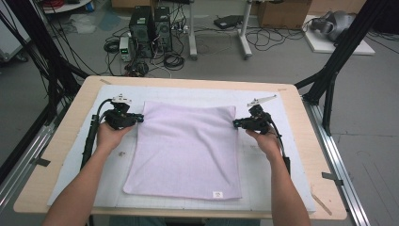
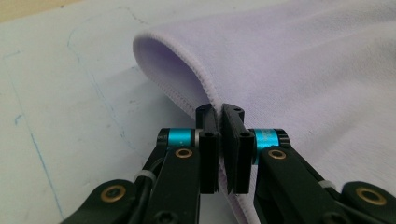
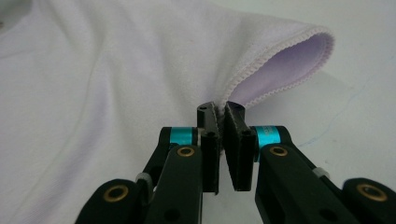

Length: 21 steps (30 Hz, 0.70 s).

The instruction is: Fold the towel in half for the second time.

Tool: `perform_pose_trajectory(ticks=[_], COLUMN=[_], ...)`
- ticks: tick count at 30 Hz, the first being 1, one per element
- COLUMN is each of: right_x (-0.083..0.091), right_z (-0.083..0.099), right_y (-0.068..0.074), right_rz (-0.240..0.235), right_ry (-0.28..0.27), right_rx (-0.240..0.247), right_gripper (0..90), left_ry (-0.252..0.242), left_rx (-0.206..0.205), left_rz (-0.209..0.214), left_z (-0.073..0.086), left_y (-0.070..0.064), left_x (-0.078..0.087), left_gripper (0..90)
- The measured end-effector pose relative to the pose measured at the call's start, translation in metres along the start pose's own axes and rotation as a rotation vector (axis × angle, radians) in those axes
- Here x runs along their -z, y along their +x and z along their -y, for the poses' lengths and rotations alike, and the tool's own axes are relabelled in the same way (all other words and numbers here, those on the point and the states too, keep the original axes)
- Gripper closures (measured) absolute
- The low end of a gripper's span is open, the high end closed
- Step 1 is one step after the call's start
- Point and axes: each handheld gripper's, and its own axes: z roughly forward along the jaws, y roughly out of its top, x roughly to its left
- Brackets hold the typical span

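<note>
A pale lilac towel (image 1: 183, 150) lies spread on the white mat (image 1: 263, 188), a small white label at its near edge. My left gripper (image 1: 139, 117) is shut on the towel's left hem near the far left corner. In the left gripper view the stitched hem (image 2: 187, 88) curls up and runs between the closed jaws of the left gripper (image 2: 219, 112). My right gripper (image 1: 236, 123) is shut on the right hem near the far right corner. In the right gripper view the lifted corner (image 3: 289, 60) folds over just past the right gripper (image 3: 220, 109).
The mat lies on a light wooden table (image 1: 56, 155). Black frame poles (image 1: 339, 52) rise at the left and right sides. Computer towers (image 1: 150, 28) and cables stand on the floor beyond the far edge. A small pale speck (image 1: 122, 153) lies on the mat left of the towel.
</note>
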Motion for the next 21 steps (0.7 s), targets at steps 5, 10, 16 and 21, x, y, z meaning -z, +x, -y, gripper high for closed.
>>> perform_pose_trajectory(ticks=[5, 10, 16, 21], right_x=[0.023, 0.031, 0.029, 0.044], right_z=[0.012, 0.038, 0.06, 0.047], right_y=[0.015, 0.038, 0.043, 0.038], right_rz=[-0.075, -0.137, -0.145, -0.064], right_ry=[-0.022, 0.016, 0.084, 0.036], right_rx=[-0.008, 0.0, -0.02, -0.019], right_gripper=[85.3, 85.2, 67.9, 51.9], left_ry=[-0.041, -0.025, 0.019, 0.014], left_rx=[-0.012, -0.011, -0.013, -0.024], left_rz=[0.035, 0.087, 0.095, 0.066], left_z=[0.019, 0.051, 0.071, 0.062], left_y=[-0.011, -0.024, -0.032, -0.027], left_x=[0.023, 0.037, 0.045, 0.051], left_gripper=[84.8, 84.6, 74.8, 58.2])
